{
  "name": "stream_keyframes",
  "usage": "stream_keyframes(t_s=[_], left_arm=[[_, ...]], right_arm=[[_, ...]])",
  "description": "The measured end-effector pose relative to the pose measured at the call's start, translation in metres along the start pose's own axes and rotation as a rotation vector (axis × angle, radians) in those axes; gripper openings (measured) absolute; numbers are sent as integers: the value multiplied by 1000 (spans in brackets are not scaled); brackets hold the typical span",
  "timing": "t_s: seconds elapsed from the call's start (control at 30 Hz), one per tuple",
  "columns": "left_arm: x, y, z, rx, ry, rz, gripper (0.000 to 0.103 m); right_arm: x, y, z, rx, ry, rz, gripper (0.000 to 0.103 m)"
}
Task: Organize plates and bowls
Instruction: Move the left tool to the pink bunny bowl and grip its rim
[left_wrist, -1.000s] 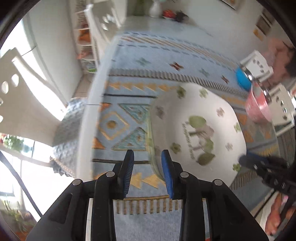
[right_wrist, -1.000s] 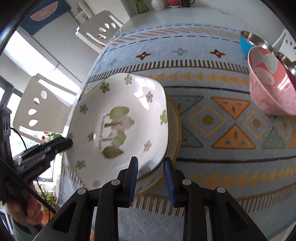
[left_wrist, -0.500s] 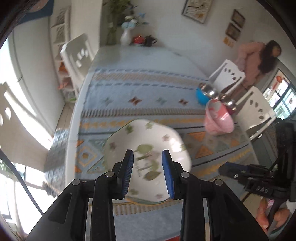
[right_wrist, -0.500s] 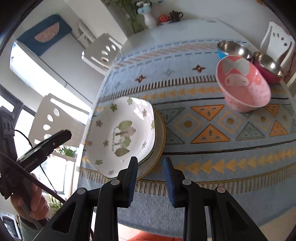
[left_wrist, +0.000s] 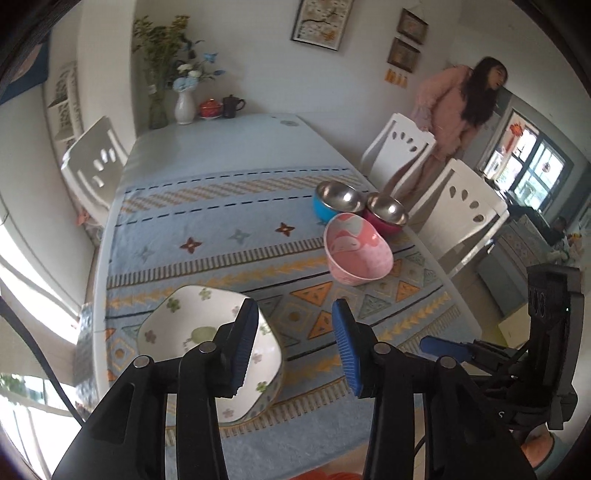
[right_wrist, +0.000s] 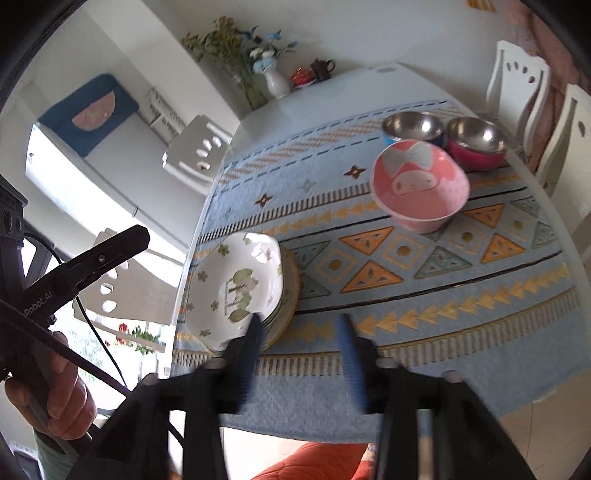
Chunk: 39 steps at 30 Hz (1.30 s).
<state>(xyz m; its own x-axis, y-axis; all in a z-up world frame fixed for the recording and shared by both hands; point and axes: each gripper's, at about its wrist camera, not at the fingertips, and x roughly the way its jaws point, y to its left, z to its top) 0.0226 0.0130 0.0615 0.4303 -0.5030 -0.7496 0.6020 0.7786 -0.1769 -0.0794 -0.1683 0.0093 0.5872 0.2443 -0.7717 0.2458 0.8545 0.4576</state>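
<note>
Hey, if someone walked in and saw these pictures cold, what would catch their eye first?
Probably the pink bowl with a cartoon face, toward the right of the patterned cloth, just in front of two steel bowls. Next, the white flowered dish stacked on plates at the near left corner. Both grippers, left and right, hang open and empty in the foreground.

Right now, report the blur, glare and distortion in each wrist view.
Left wrist view: sharp, its fingers crisp; fisheye bends the table edge; the windows at left are blown out. Right wrist view: its fingers are smeared by motion blur; glare on the floral plate.
</note>
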Motion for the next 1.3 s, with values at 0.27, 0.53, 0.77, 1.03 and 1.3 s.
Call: stream_keyframes(t_s=[0.27,0.53,0.77,1.03,1.3], left_arm=[[69,-21,43,42,77,-72,46],[139,-27,72,93,156,-137,46],[178,-21,85,48,232,-174,54],[195,-23,97,-110,241,-120,64],[190,-43,94,-154,215,6,70]], right_arm=[[4,-40,18,80,-10,-68,58],[33,-86,59,173,39,-154,58],[54,-119,71,249,87,-200,58],[62,-162,94,269,136,-151,58],[62,-184,125,162,165,-75,59]])
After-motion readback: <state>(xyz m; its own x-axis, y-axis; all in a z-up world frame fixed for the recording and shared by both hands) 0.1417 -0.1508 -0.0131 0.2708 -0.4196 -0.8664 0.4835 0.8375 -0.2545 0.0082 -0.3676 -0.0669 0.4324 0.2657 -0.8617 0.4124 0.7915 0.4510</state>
